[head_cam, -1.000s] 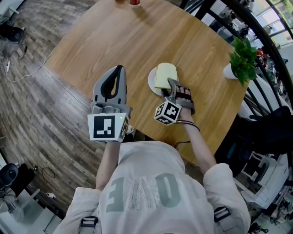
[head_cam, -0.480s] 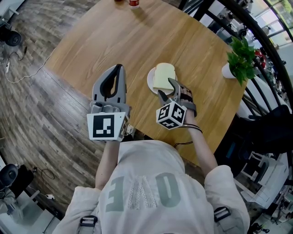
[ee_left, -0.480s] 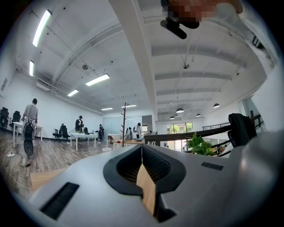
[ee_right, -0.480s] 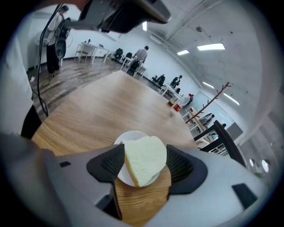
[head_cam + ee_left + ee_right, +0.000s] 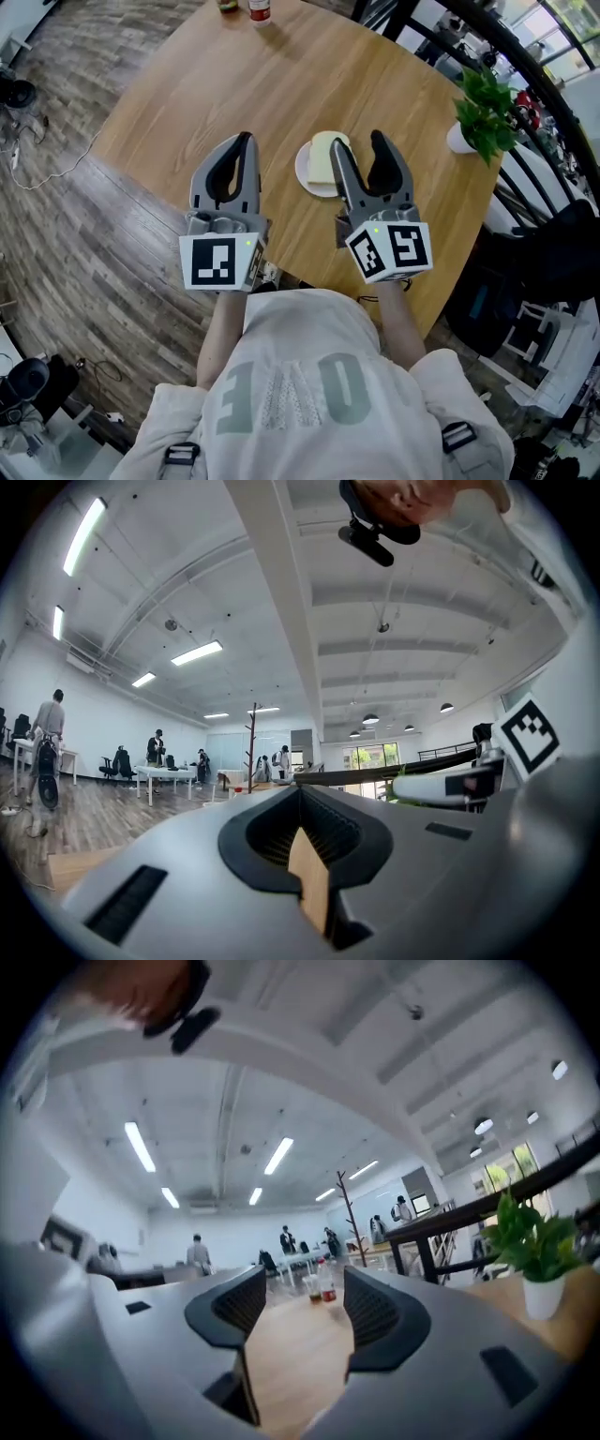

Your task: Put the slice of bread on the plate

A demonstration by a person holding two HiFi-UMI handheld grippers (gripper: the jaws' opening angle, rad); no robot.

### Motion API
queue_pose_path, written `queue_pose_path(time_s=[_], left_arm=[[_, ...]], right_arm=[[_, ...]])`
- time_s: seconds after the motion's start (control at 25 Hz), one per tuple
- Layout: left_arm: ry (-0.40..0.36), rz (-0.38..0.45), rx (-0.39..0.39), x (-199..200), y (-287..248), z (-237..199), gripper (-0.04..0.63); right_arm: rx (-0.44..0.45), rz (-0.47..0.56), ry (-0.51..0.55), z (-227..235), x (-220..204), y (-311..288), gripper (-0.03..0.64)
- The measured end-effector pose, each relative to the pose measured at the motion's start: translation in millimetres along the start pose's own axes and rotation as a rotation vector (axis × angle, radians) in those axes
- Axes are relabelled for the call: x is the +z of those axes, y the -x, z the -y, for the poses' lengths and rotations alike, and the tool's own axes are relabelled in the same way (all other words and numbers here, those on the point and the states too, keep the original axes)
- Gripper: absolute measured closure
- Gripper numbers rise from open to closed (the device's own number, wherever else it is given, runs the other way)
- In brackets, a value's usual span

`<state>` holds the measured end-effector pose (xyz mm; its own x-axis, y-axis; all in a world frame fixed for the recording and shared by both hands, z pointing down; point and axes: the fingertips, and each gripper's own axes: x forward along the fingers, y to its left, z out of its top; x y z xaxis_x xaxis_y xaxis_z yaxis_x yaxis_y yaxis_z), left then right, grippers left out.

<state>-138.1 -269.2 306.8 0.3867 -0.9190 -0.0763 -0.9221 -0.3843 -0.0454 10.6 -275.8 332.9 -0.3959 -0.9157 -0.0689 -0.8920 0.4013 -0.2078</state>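
Shows the slice of bread point(image 5: 323, 156) on the plate point(image 5: 302, 175), on the worktop point(image 5: 234, 84). Places the potted plant point(image 5: 484, 111) right, two bottles point(image 5: 259, 10) behind.

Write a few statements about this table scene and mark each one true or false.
1. The slice of bread lies on the plate. True.
2. The right gripper grips the bread. False: its jaws stand apart, closing a little, with nothing between them.
3. A potted plant stands near the edge of the table. True.
4. The left gripper has its jaws wide apart. False: their tips meet, and they hold nothing.
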Motion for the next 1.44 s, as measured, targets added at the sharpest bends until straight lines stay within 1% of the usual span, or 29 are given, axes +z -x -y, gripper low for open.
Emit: queue_pose_path(time_s=[0.04, 0.08, 0.12, 0.2, 0.24, 0.28, 0.48, 0.56, 0.72, 0.8, 0.92, 1.0, 1.44], left_arm=[[-0.001, 0.003, -0.007, 0.7, -1.1, 3.2, 0.584], [-0.002, 0.006, -0.014, 1.3, -2.0, 6.2, 0.584], [-0.003, 0.009, -0.02, 2.1, -2.7, 8.9, 0.584], [-0.004, 0.011, -0.032, 3.7, -2.8, 12.7, 0.584], [-0.003, 0.01, -0.036, 4.0, -2.6, 14.0, 0.584], [-0.003, 0.009, -0.04, 4.1, -2.8, 14.8, 0.584], [-0.019, 0.031, -0.04, 7.8, -5.3, 15.1, 0.584], [-0.027, 0.036, -0.039, 8.3, -5.8, 14.8, 0.584], [-0.022, 0.018, -0.033, 6.4, -5.3, 12.6, 0.584], [-0.023, 0.017, -0.03, 6.5, -4.6, 12.2, 0.584], [-0.033, 0.034, -0.031, 8.7, -5.0, 12.6, 0.584], [-0.033, 0.03, -0.032, 8.9, -4.9, 13.6, 0.584], [-0.029, 0.024, -0.029, 6.6, -5.1, 14.1, 0.584]], right_arm=[[0.027, 0.048, -0.072, -0.5, 9.5, 5.0, 0.354], [0.043, 0.082, -0.115, -0.2, 17.1, 9.7, 0.368], [0.042, 0.103, -0.13, 1.2, 22.6, 13.8, 0.407], [-0.001, 0.114, -0.095, 5.8, 28.3, 20.4, 0.545], [-0.027, 0.109, -0.065, 8.0, 28.5, 22.9, 0.58], [-0.05, 0.098, -0.037, 10.0, 27.1, 24.9, 0.592], [-0.136, 0.023, 0.042, 22.6, 9.5, 32.6, 0.6], [-0.153, 0.005, 0.051, 26.0, 6.2, 35.7, 0.6], [-0.182, -0.019, 0.041, 31.0, 3.2, 38.9, 0.6], [-0.191, -0.023, 0.052, 33.5, 2.1, 40.6, 0.6], [-0.205, -0.011, 0.1, 35.7, 4.4, 43.8, 0.6], [-0.207, -0.01, 0.118, 34.8, 5.2, 44.8, 0.6], [-0.206, -0.057, 0.126, 37.6, -6.9, 47.7, 0.6]])
